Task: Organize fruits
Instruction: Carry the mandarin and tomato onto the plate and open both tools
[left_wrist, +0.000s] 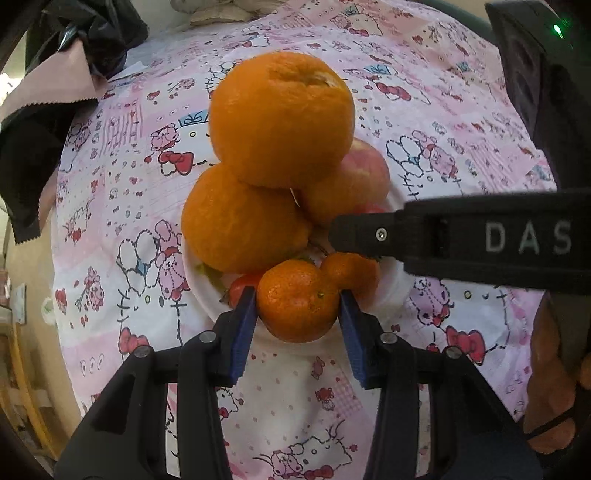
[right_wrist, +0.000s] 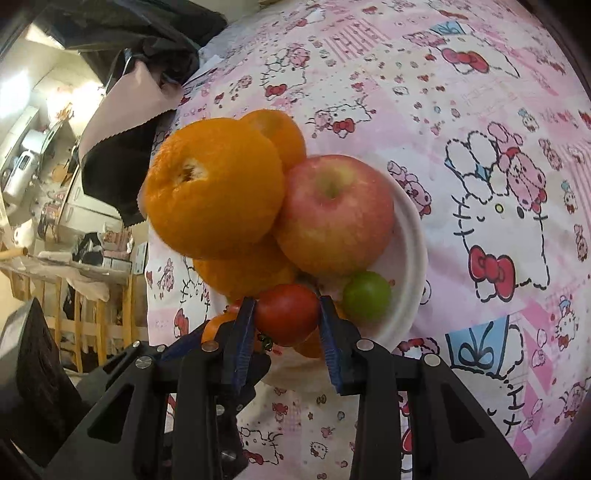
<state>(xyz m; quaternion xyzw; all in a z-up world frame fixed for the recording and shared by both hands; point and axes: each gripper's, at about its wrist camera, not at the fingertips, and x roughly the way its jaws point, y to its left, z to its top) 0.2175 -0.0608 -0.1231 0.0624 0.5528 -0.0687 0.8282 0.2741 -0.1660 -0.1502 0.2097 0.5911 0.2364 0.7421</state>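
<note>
the left claw (left_wrist: 297, 308) is gripping a small mandarin (left_wrist: 297, 301) at the near edge of the white plate (right_wrist: 410, 236). the right claw (right_wrist: 284, 314) is gripping a red tomato (right_wrist: 286, 314) there, beside a green fruit (right_wrist: 366, 295), with oranges (right_wrist: 212, 188) and an apple (right_wrist: 334, 214) piling behind on the pink-clothed bench (right_wrist: 480, 110).

Pink cartoon-print tablecloth (right_wrist: 461, 92); cluttered wooden shelving (right_wrist: 74, 302) beyond.

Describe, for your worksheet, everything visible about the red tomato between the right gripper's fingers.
The red tomato is small, smooth and glossy, slightly oval, with a bit of green calyx showing underneath. It sits at the near edge of the white plate, below the apple, beside a green fruit. The right gripper has its blue pads against both sides.
</note>
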